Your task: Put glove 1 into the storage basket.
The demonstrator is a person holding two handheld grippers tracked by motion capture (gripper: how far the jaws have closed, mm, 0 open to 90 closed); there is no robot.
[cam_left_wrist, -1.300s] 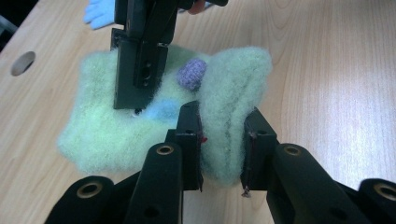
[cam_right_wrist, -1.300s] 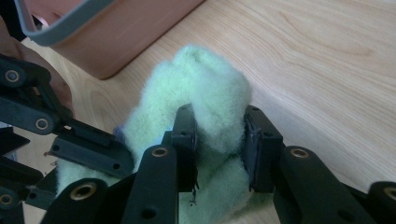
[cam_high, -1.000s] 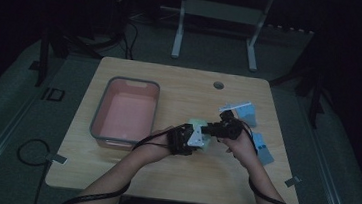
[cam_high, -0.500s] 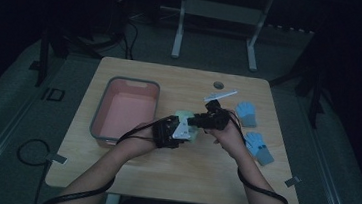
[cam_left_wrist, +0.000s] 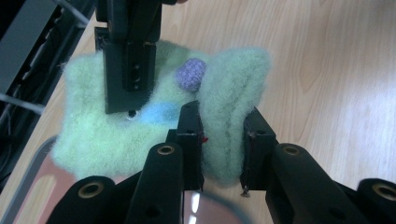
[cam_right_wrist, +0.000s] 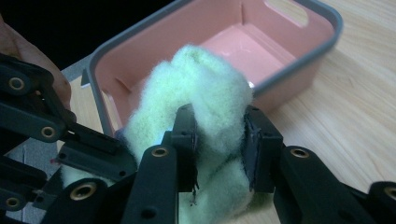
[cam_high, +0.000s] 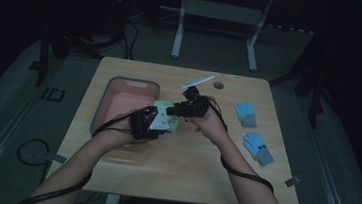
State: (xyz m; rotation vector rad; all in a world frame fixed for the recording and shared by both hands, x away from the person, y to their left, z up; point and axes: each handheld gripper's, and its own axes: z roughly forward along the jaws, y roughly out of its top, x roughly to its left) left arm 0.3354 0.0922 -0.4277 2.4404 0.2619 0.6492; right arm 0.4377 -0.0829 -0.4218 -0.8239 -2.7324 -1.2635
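Both grippers pinch one fuzzy green glove [cam_high: 167,115] above the counter [cam_high: 187,173]: left gripper [cam_left_wrist: 223,140] at seven o'clock, right gripper [cam_right_wrist: 219,144] at two.

Place: a dim lab or recording room.
Table: a bare light-wood table [cam_high: 172,176] standing alone on grey carpet.
Far side: metal stand legs [cam_high: 178,29] in the dark.
Floor: black cables [cam_high: 31,150] at near left, tape marks by the table legs.
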